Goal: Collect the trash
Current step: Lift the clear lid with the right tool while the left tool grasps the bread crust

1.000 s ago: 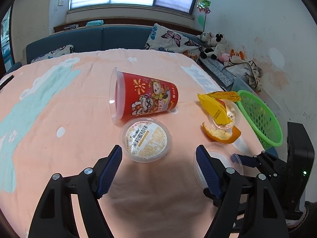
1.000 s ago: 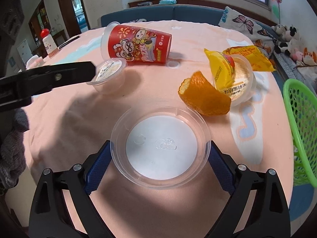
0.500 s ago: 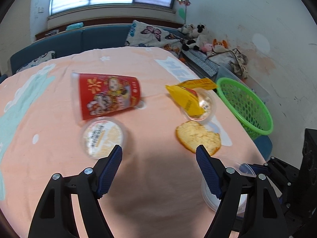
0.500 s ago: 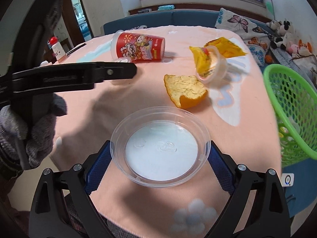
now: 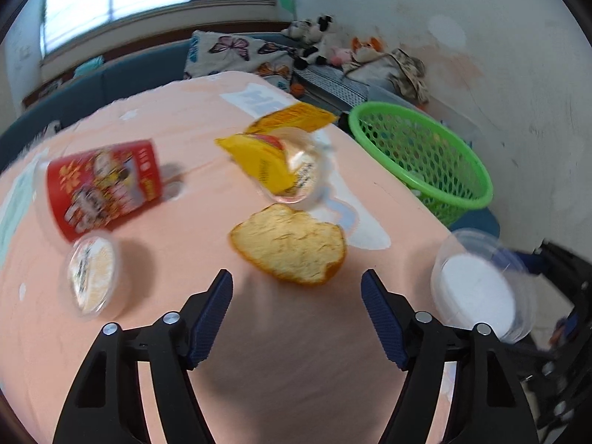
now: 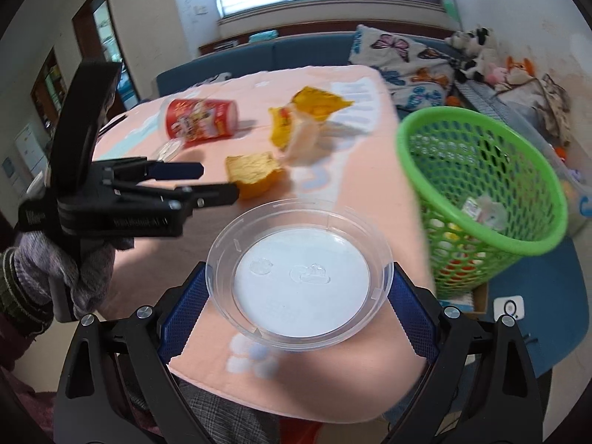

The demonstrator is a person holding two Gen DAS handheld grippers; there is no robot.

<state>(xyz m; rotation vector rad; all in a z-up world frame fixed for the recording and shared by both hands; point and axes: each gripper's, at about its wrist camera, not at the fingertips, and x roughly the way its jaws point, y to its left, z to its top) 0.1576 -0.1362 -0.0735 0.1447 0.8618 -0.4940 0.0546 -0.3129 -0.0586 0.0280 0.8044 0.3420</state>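
My right gripper (image 6: 298,288) is shut on a clear plastic lid (image 6: 299,275), held above the table's near edge, left of the green basket (image 6: 481,192). The lid also shows in the left wrist view (image 5: 477,288). My left gripper (image 5: 297,296) is open and empty, just in front of an orange peel (image 5: 292,248). It also shows in the right wrist view (image 6: 218,181). Beyond lie a yellow wrapper on a clear cup (image 5: 281,162), a red cup on its side (image 5: 103,185) and a small sealed cup (image 5: 92,277).
The pink tablecloth (image 5: 166,333) covers the table. The green basket (image 5: 418,155) stands off the table's right edge and holds some trash. A blue sofa with a butterfly cushion (image 5: 236,51) and stuffed toys is behind.
My right gripper has lifted the lid off the table and carried it right, toward the basket. My left gripper has swung right, from the small sealed cup to the orange peel.
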